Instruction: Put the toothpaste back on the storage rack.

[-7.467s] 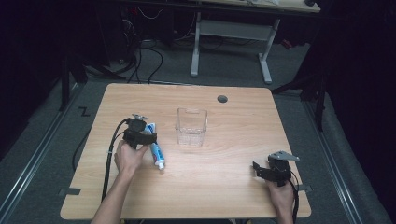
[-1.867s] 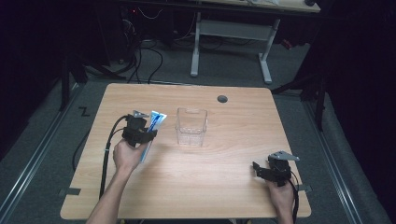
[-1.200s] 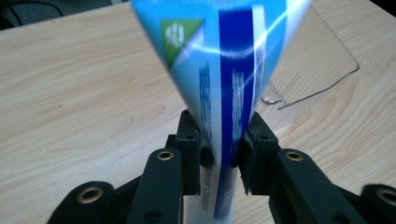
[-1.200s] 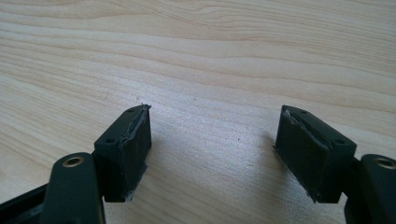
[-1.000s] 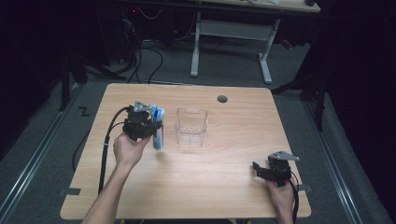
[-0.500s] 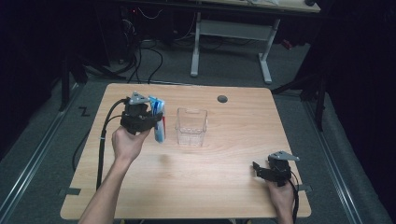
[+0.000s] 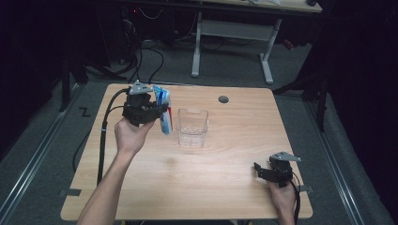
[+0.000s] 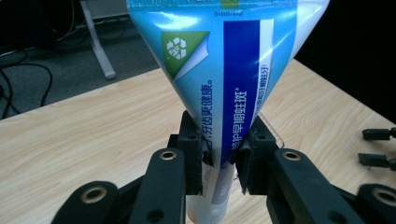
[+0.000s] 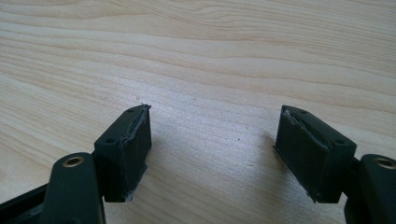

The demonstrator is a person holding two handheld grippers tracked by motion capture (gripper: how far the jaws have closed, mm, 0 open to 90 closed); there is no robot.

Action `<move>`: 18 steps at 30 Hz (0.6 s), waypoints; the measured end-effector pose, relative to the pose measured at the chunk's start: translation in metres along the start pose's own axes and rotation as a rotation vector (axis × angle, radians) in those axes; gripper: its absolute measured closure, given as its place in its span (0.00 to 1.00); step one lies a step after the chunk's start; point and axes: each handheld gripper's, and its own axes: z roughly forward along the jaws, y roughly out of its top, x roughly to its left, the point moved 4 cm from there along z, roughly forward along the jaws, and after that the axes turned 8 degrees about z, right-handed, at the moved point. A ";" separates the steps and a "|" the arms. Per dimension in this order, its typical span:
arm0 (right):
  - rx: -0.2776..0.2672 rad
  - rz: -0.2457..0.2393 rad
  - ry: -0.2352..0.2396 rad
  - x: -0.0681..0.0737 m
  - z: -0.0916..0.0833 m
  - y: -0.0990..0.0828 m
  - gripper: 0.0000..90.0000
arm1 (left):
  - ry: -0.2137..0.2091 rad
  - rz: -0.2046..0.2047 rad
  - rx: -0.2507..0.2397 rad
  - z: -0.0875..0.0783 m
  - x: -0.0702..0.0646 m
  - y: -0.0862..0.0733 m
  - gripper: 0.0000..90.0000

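Observation:
A blue and white toothpaste tube [image 7: 163,111] hangs nearly upright in the air, cap end down, just left of a clear plastic cup [image 7: 192,126] standing mid-table. My left gripper [image 7: 159,112] is shut on the tube. In the left gripper view both pads pinch the toothpaste tube [image 8: 229,84] below its wide flat end, and the left gripper [image 8: 223,161] sits raised over the wood. My right gripper [image 7: 258,169] rests on the table near the front right corner. Its jaws stand wide apart in the right gripper view, with bare wood between them, so the right gripper [image 9: 212,149] is open.
The wooden table [image 7: 202,187] has a round cable hole [image 7: 223,99] near its far edge. A black cable [image 7: 105,126] trails off the left side from the left gripper. Beyond the table are a white desk frame [image 7: 234,37] and floor cables.
The left hand has lifted the toothpaste tube off the table, turned it upright and carried it up and toward the cup. The right gripper has stayed still.

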 end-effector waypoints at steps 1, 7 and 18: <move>0.000 0.000 -0.001 0.000 0.000 0.000 0.29 | -0.003 0.000 -0.005 0.000 -0.001 0.002 0.82; 0.000 0.000 0.000 0.000 0.000 0.000 0.30 | -0.019 0.009 -0.026 0.003 -0.006 0.013 0.82; 0.000 0.000 0.000 0.000 0.000 0.000 0.29 | -0.041 0.038 -0.025 0.019 -0.017 0.023 0.82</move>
